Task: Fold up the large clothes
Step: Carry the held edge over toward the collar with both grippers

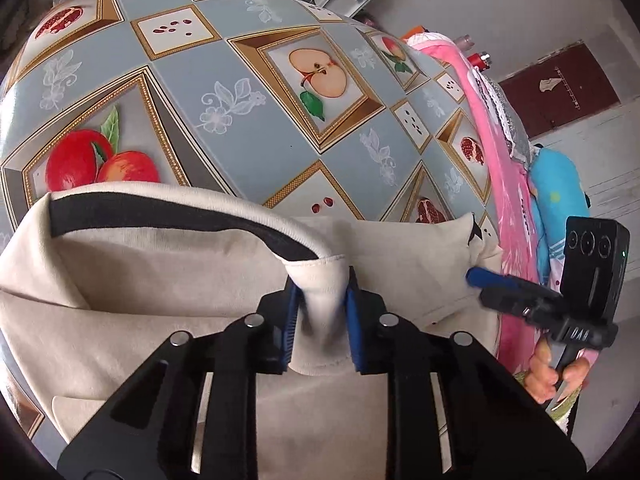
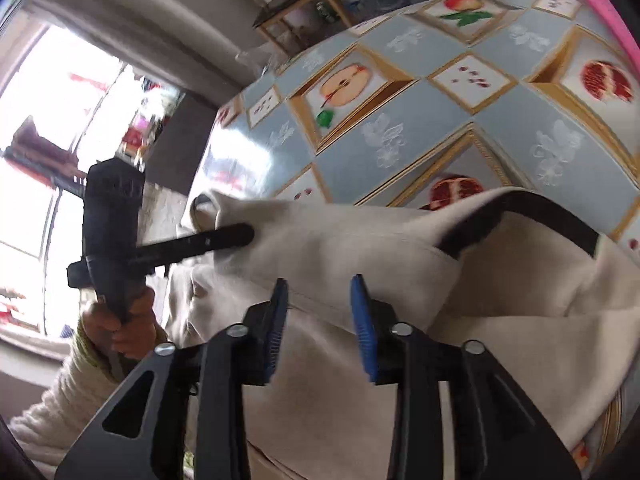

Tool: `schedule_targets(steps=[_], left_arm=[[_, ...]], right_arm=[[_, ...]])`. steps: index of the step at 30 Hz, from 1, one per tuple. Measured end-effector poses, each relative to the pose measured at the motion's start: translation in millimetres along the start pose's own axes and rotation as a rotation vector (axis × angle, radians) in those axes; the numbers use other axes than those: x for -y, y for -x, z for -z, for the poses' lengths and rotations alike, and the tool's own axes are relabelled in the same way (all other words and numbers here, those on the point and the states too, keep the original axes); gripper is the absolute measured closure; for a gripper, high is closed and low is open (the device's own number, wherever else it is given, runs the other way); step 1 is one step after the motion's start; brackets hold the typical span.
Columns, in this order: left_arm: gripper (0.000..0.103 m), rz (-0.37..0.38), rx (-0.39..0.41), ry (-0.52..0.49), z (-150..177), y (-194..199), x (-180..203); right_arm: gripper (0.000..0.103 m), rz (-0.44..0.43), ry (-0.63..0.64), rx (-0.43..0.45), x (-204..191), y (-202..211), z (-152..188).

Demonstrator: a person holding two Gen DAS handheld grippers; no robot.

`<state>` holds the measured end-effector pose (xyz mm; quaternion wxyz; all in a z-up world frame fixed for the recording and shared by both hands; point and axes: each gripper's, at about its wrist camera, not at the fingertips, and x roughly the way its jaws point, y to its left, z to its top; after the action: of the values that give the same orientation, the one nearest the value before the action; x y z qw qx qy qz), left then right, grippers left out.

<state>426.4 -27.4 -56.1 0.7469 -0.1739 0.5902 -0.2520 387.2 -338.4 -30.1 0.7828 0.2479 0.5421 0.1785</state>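
Left wrist view shows the cream garment (image 1: 160, 288) lying on the near part of the table (image 1: 248, 120), its black neckband running across the frame from left to right. The left hand-held gripper (image 1: 322, 316) points steeply down and is clenched on a pinched fold of the cream cloth. The right hand-held gripper (image 2: 320, 328), also angled down, stands released, its blue pads apart over the cloth. A person's hand (image 2: 120, 328) grips the left tool's handle.
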Motion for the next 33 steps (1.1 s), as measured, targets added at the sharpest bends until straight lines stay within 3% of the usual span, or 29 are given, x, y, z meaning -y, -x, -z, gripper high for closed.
schedule_targets(steps=[2, 5, 8, 12, 13, 14, 19, 23, 26, 29, 33], left_arm=[[0.085, 0.003, 0.000, -0.025, 3.5, 4.4, 2.0], [0.084, 0.008, -0.021, -0.041, 8.3, 7.5, 2.6], [0.084, 0.021, -0.048, -0.013, 8.9, 5.6, -1.8], [0.082, 0.031, -0.061, 0.005, 9.3, 4.6, -6.7], [0.082, 0.027, -0.063, -0.003, 10.3, 4.6, -6.2], [0.082, 0.019, -0.063, -0.020, 11.4, 4.9, -3.8], [0.092, -0.111, -0.026, -0.251, 24.6, 7.8, 24.1], [0.093, -0.295, 0.032, -0.440, 30.8, -0.5, 44.1], [0.095, -0.388, 0.065, -0.491, 20.8, -12.5, 51.2], [0.095, -0.396, 0.070, -0.470, 9.8, -19.4, 47.2], [0.094, -0.387, 0.039, -0.502, 19.7, -17.6, 45.0]], right_arm=[[0.047, -0.007, -0.090, 0.018, 24.7, 9.8, -3.3], [0.047, -0.021, -0.225, -0.036, 56.9, -2.0, -5.6], [0.047, -0.064, -0.260, -0.097, 62.5, -23.2, -2.0], [0.050, -0.055, -0.204, -0.136, 45.0, -38.9, 3.6], [0.060, -0.055, -0.181, -0.140, 40.9, -37.5, 6.2], [0.063, -0.057, -0.157, -0.150, 35.4, -37.8, 8.4], [0.087, 0.057, 0.049, -0.161, 4.9, -33.3, 21.0], [0.092, 0.205, 0.168, -0.152, -11.2, -44.3, 13.6], [0.093, 0.302, 0.219, -0.122, -17.1, -57.7, -4.2], [0.094, 0.325, 0.221, -0.106, -13.6, -63.2, -15.6], [0.093, 0.312, 0.269, -0.093, -7.2, -54.8, 0.0]])
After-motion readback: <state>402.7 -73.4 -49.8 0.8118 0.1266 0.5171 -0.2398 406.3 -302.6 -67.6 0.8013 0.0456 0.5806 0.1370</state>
